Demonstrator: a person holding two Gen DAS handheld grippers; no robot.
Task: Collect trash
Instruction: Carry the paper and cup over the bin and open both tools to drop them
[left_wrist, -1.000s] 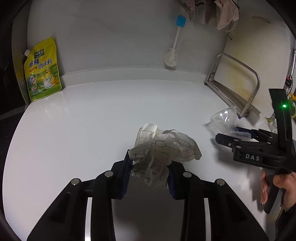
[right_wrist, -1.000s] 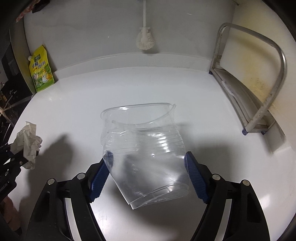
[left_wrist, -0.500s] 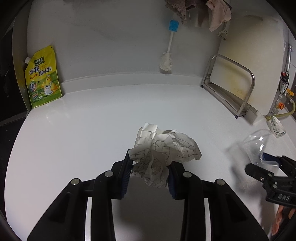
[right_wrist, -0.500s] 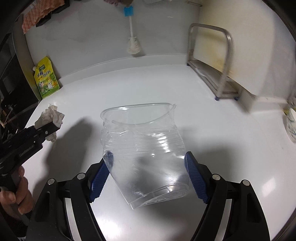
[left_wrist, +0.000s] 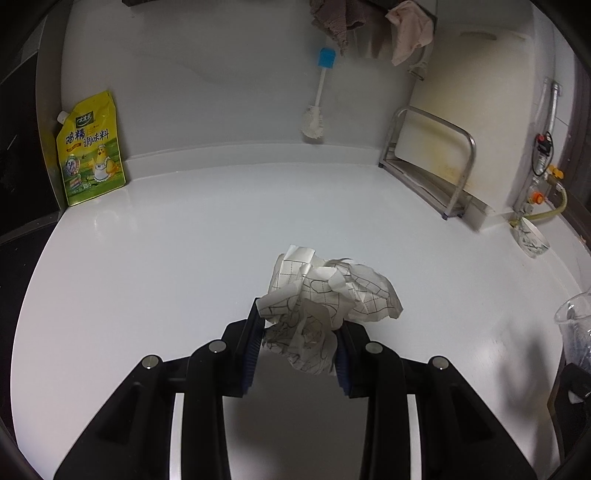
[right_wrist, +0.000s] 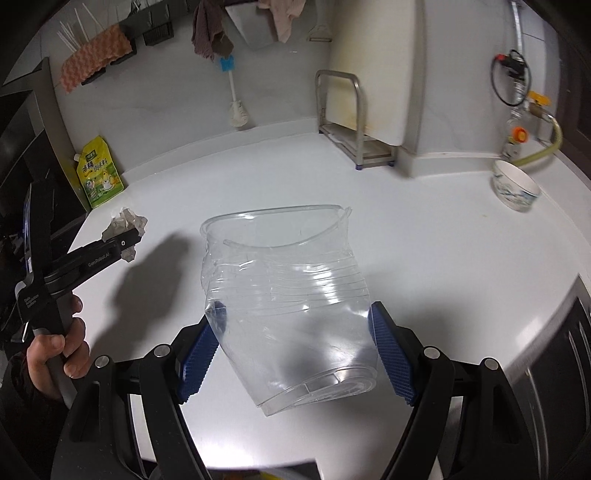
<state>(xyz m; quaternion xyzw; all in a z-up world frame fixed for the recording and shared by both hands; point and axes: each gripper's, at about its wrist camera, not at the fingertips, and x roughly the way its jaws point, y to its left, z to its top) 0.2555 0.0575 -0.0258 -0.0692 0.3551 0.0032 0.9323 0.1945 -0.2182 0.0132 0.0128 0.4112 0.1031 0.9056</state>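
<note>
You have a crumpled wad of grid-printed paper lifted off the counter at left, and a crushed, clear plastic cup, tilted mouth-away, at right.

The tabletop is white and glossy, curving up at the back into a low lip against the wall. A yellow pouch stands at its far left corner, leaning on the wall. Over on the right side a metal rack sits on the surface (a pale, stained board is propped in it). Further right, near the yellow hose, a small patterned bowl rests on the tabletop, well apart from the rack. The broad middle carries only shadows and a few light glints.
</note>
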